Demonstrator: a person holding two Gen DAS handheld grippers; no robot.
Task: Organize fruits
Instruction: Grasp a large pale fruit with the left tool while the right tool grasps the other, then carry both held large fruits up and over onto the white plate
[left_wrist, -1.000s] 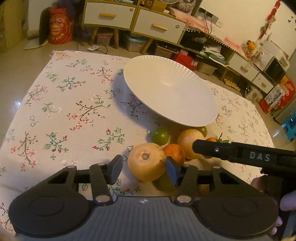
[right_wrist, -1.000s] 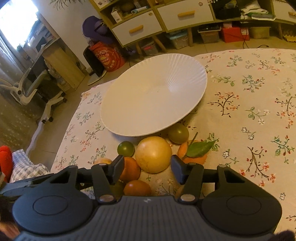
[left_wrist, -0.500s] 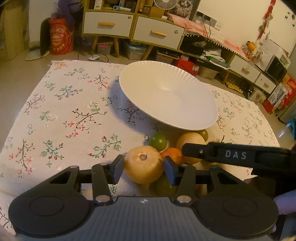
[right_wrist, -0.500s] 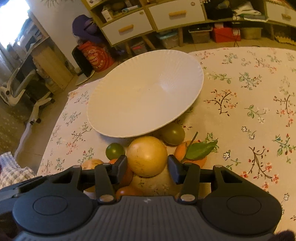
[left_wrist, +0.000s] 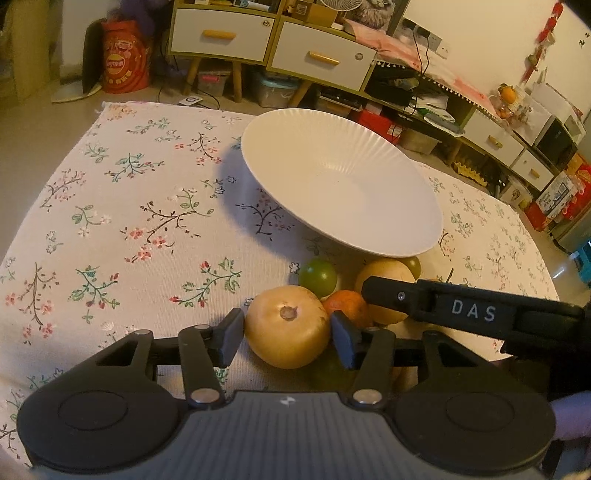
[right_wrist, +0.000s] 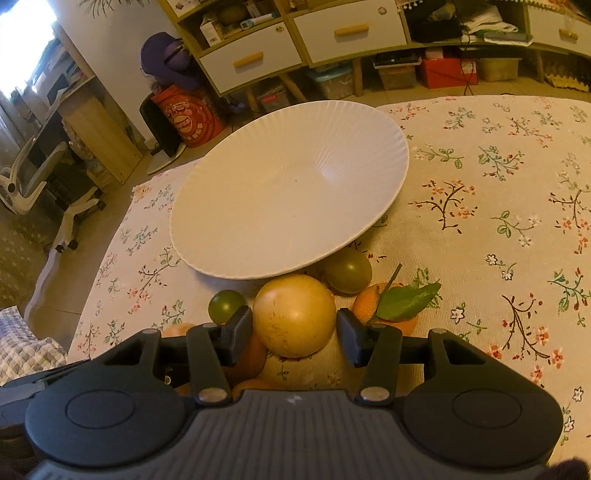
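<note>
Left gripper (left_wrist: 287, 334) first: jaws half apart, just been opening, standing on either side of the stemmed yellow fruit (left_wrist: 286, 326) directly ahead, with no clear pressing of the pads. Same for right gripper (right_wrist: 293, 332): jaws just been closing a little, half apart around the smooth yellow fruit (right_wrist: 293, 315); contact not sure either. Both fruits round, so no long axis to match, and each hand equally near its own. All lying on the flowered cloth (left_wrist: 129, 221), crowded against a mandarin (left_wrist: 345, 302), a green lime (left_wrist: 317, 275) and a leafed mandarin (right_wrist: 384, 310). Beyond the pile, straight ahead — wide white dish (left_wrist: 332, 184), empty. Probably next: close, lift over the near rim, carry forward.
</note>
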